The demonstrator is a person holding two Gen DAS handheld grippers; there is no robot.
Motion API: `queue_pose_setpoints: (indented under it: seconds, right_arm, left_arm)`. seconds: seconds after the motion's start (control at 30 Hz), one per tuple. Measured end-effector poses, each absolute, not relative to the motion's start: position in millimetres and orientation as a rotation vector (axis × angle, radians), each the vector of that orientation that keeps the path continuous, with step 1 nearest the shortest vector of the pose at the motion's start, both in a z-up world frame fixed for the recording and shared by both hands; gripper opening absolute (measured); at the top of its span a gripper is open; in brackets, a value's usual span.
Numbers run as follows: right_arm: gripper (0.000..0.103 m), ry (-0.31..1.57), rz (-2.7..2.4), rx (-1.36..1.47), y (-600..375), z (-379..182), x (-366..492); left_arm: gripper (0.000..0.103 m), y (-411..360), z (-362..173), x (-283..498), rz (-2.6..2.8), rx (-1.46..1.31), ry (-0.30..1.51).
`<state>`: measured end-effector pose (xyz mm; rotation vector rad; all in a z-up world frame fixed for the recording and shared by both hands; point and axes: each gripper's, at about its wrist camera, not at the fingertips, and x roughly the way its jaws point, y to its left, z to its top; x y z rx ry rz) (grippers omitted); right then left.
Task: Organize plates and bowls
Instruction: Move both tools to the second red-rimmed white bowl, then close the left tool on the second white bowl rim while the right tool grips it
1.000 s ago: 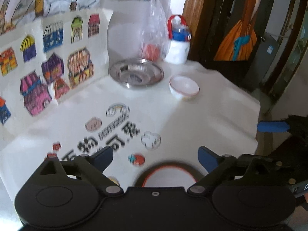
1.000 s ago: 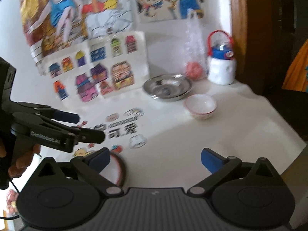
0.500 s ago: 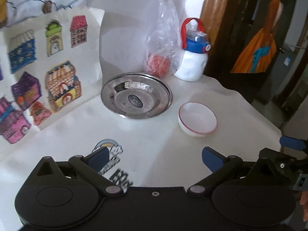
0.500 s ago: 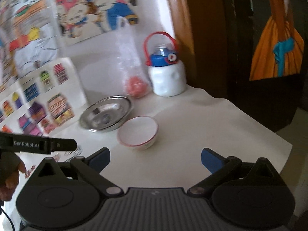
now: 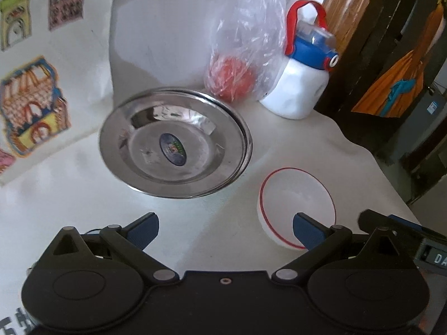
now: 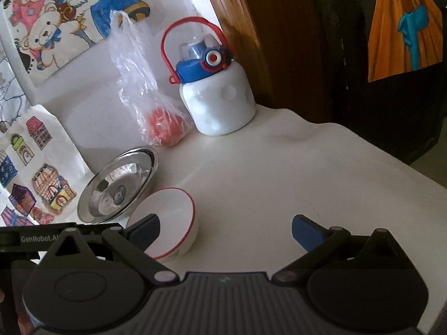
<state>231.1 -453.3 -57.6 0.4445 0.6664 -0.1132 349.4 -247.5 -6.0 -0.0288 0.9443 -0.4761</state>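
A steel plate (image 5: 176, 142) with a sticker in its middle lies on the white table near the back wall; the right wrist view has the steel plate (image 6: 118, 187) at the left. Just right of it sits a white bowl with a red rim (image 5: 297, 195), seen as the white bowl (image 6: 170, 220) in the right wrist view. My left gripper (image 5: 225, 230) is open, low over the table in front of the plate, its right finger over the bowl's near edge. My right gripper (image 6: 225, 230) is open too, its left finger in front of the bowl.
A clear plastic bag with a red fruit (image 5: 236, 78) and a white bottle with a blue lid and red handle (image 5: 300, 89) stand behind the plate. Coloured house drawings (image 5: 30, 106) lean at the left. The table edge (image 6: 391, 164) drops off at the right.
Both grippers have moved forward toward the plate and bowl, which now loom larger and closer. The red-rimmed plate near the front has dropped out of view. Both stay open.
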Motion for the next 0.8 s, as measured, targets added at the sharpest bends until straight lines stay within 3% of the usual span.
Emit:
queue_pose_setpoints:
  seconds: [0.37,0.5,0.67,0.8]
  right_arm:
    - [0.092,0.701,-0.106,0.378,-446.5,-71.1,249.3]
    - [0.082,0.707,-0.09,0.376,-444.0,-75.1,252.6]
    - [0.067,0.697,-0.066,0.393,-440.6,-74.8,253.8]
    - [0.051,0.696,-0.038,0.431,-439.3,-74.5,253.4]
  left_arm:
    - [0.097,-258.2,-22.6,362.9,-0.475,-0.059,0.971]
    - [0.095,-259.8,-25.8,364.4,-0.482,-0.077,0.982]
    - [0.082,-265.1,-27.7,365.4,-0.496,-0.088,0.987]
    - [0.06,-267.7,-26.9,365.3,-0.516,-0.104,0.994]
